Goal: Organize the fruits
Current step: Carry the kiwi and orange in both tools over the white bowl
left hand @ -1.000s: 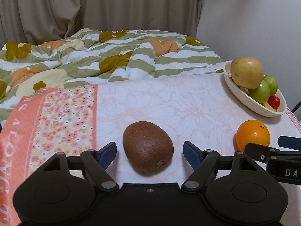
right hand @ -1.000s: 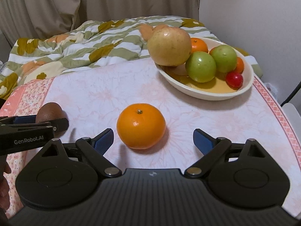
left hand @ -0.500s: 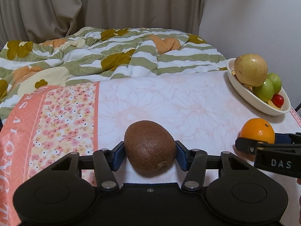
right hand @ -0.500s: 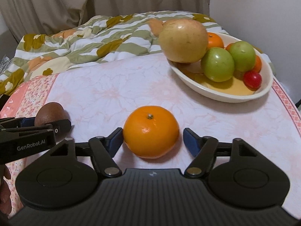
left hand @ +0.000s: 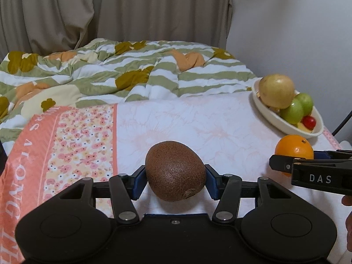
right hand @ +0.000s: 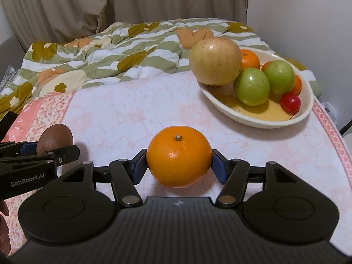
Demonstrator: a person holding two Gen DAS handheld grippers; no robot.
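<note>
Kiwi (left hand: 175, 171): long axis runs near-right to far-left, stem end toward near right; sits between left gripper (left hand: 175, 181) pads, both pressing its sides, clenched on it. Orange (right hand: 178, 155): stem up, between right gripper (right hand: 179, 168) pads, jaws closing, touching both sides. Bowl (right hand: 259, 122) far right on tablecloth (right hand: 136, 114).

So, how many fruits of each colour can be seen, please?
Orange: 4
Green: 2
Yellow: 1
Red: 1
Brown: 1
Total: 9
</note>
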